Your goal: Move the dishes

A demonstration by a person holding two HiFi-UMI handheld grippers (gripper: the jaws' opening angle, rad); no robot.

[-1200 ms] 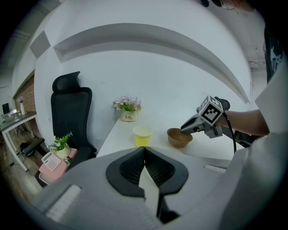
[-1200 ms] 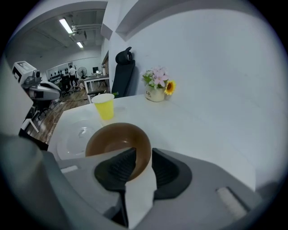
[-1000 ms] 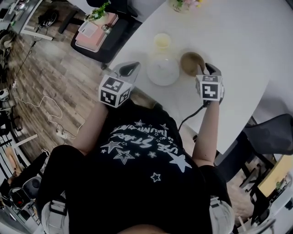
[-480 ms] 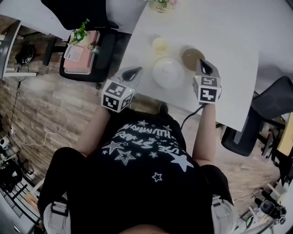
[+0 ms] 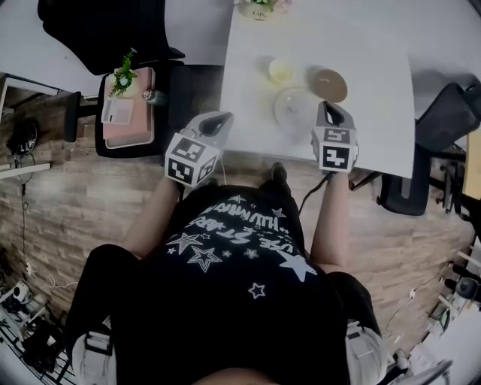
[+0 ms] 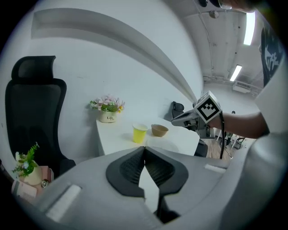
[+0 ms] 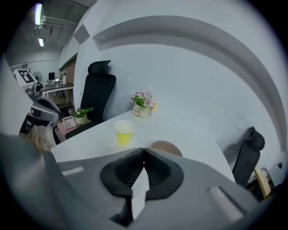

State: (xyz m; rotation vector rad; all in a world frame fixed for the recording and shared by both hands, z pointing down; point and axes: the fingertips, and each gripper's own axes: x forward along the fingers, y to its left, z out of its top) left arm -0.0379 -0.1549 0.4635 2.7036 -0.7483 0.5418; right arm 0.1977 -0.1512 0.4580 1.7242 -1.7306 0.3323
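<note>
Three dishes stand on the white table [image 5: 376, 53]: a yellow cup [image 5: 281, 71], a white plate [image 5: 294, 105] and a brown bowl [image 5: 330, 85]. My left gripper [image 5: 220, 116] hovers off the table's near left corner, shut and empty. My right gripper [image 5: 328, 107] is over the near edge, just right of the plate and short of the bowl, also shut and empty. The left gripper view shows the cup [image 6: 139, 133] and bowl [image 6: 159, 130] ahead, beyond shut jaws. In the right gripper view the cup [image 7: 124, 132] is ahead and the bowl [image 7: 165, 147] is partly hidden behind shut jaws.
A flower pot [image 5: 259, 7] sits at the table's far edge. A black office chair [image 5: 105, 30] stands left of the table, beside a low stand with a small plant [image 5: 124, 75]. Another dark chair [image 5: 451, 113] is at the right. Wood floor lies below the near edge.
The table and dishes have receded in the head view. Both grippers have drawn back toward the near edge; the right one, earlier at the brown bowl, is now short of it.
</note>
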